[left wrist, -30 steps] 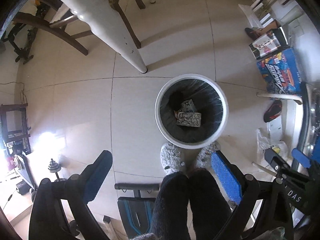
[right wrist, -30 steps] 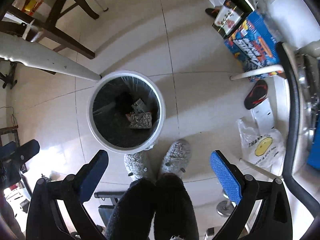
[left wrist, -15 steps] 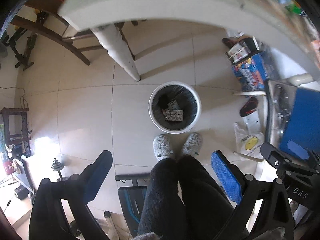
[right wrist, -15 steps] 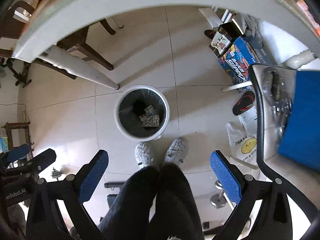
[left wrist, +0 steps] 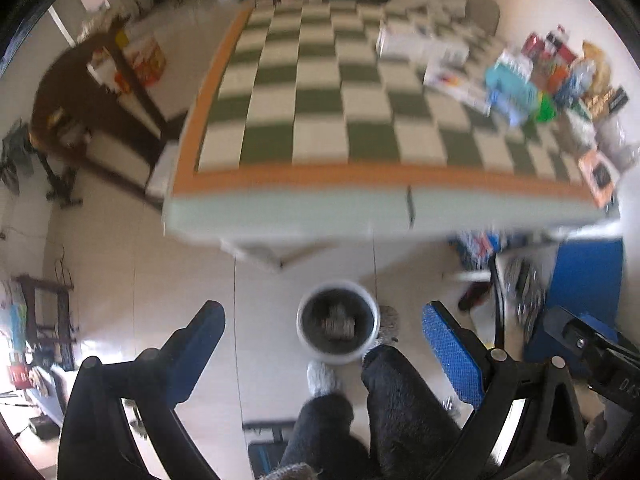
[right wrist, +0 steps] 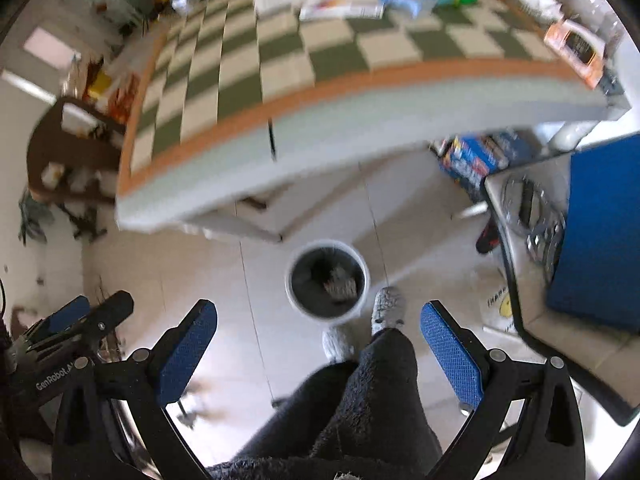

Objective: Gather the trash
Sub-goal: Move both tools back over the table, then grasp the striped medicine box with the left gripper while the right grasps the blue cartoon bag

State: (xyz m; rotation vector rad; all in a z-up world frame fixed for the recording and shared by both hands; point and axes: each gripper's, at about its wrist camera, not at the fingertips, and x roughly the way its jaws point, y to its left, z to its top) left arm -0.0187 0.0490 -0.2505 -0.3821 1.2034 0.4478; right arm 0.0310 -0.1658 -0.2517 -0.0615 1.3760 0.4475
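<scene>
A white bin [left wrist: 338, 354] with a black liner stands on the tiled floor far below, with a few pieces of trash [left wrist: 339, 323] inside; the right wrist view shows the same bin [right wrist: 327, 311] and its trash [right wrist: 341, 282]. My left gripper [left wrist: 324, 352] is open and holds nothing. My right gripper [right wrist: 318, 344] is open too, with nothing between its blue pads. Both hang high above the bin, level with the edge of the checkered table [left wrist: 320, 92]. Boxes, packets and a teal item [left wrist: 512, 88] crowd the table's right end.
A person's dark trouser legs [left wrist: 384, 412] and grey slippers [right wrist: 386, 308] stand just beside the bin. A blue-topped side table [right wrist: 600, 232] with metal discs is at the right. Boxes [right wrist: 472, 160], a sandal and a plastic bag lie on the floor; a dark wooden chair [left wrist: 88, 100] stands left.
Both grippers have risen from low over the bin to above the table's edge. The bin now looks small and the checkered tabletop has come into view. Both stay open.
</scene>
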